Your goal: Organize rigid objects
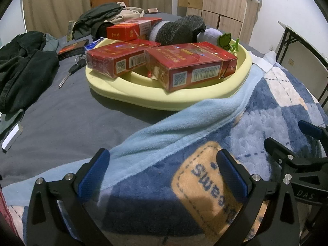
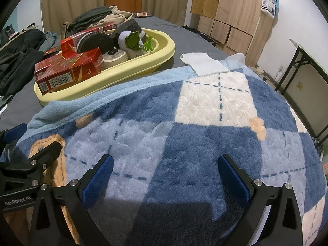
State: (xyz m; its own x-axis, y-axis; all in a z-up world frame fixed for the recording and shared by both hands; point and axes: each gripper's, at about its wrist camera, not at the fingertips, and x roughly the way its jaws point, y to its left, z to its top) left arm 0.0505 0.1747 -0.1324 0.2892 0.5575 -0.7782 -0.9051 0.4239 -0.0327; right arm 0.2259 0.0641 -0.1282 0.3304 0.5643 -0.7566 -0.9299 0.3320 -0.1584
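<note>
A pale yellow tray (image 1: 131, 91) (image 2: 164, 50) sits on the grey bed sheet and holds several red cartons (image 1: 190, 65) (image 2: 67, 69), a black-and-white cookie-shaped cushion (image 1: 176, 31) (image 2: 94, 41), a white plush with a green leaf tag (image 1: 224, 40) (image 2: 133, 39) and a round white tin (image 2: 113, 58). My left gripper (image 1: 164, 170) is open over the fleece blanket, well short of the tray. My right gripper (image 2: 165, 174) is open too, empty, over the blanket's blue checks. Each gripper shows at the edge of the other's view.
A blue, white and tan checked blanket (image 2: 205, 123) covers the near bed. Dark clothes (image 1: 22, 67) lie at the left. A key (image 1: 71, 69) and another red box (image 1: 71, 50) rest on the sheet left of the tray. A white cloth (image 2: 205, 63), wooden cabinets (image 2: 231, 10) and a folding table (image 2: 307, 61) are at the right.
</note>
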